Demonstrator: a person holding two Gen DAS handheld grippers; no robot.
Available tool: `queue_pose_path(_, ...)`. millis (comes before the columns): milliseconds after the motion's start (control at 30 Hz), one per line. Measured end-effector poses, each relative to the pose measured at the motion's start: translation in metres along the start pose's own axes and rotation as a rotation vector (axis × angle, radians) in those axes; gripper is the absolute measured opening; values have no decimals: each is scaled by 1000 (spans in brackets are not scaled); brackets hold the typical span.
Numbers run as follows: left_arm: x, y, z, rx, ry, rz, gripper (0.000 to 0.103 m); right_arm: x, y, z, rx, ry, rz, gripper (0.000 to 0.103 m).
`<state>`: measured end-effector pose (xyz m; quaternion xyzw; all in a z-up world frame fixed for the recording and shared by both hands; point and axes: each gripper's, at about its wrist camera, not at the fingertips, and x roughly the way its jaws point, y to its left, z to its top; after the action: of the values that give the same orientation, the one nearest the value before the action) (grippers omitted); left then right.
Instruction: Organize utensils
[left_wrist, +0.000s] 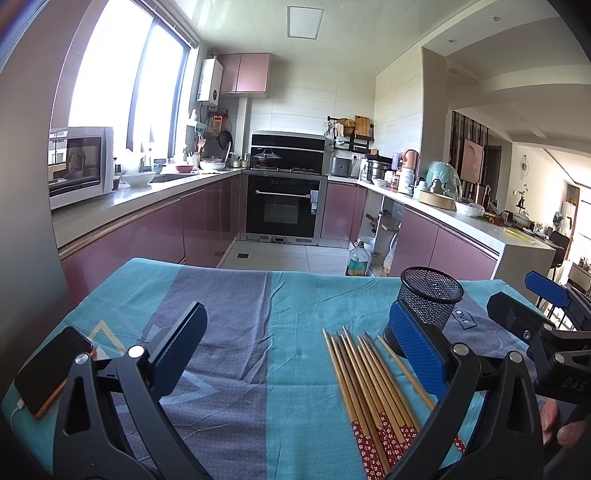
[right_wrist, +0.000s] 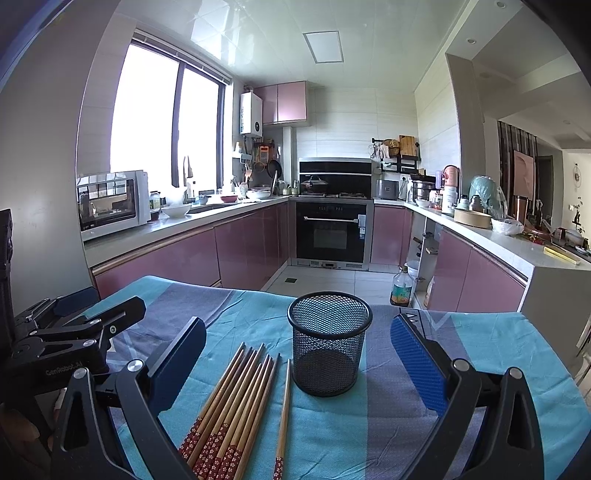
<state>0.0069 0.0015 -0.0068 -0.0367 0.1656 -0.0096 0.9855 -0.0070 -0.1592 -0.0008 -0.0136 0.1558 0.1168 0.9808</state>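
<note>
The table (right_wrist: 480, 424) carries a cloth (right_wrist: 332, 435) with blue-green and grey stripes. The black mesh cup (right_wrist: 330, 347) stands upright on it, and I use this cup as the landmark. Just to the left of the cup lies a bundle of wooden chopsticks (right_wrist: 229, 406), flat on the cloth, with the red flower-pattern ends toward the person. One single chopstick (right_wrist: 284, 413) lies apart from the bundle, between it and the cup, near the base of the cup but not touching it.

The right tongs (right_wrist: 299, 369) hang over the cloth with the jaws wide apart; the cup and the chopsticks are seen between the two blue pads, and nothing is gripped. The left tongs (left_wrist: 295, 354) are further left of the cup, also spread wide and holding nothing. Far left of the cup a phone (left_wrist: 51, 369) lies at the edge of the table.
</note>
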Motion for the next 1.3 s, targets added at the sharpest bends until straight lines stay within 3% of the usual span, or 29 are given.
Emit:
queue_pose_path(600, 6, 0, 1, 3, 13, -2, 97, 0, -4, -1, 8, -4, 6, 97)
queue_pose_path(1300, 3, -5, 7, 36, -75, -9, 97, 0, -2, 1, 7, -49, -4, 97)
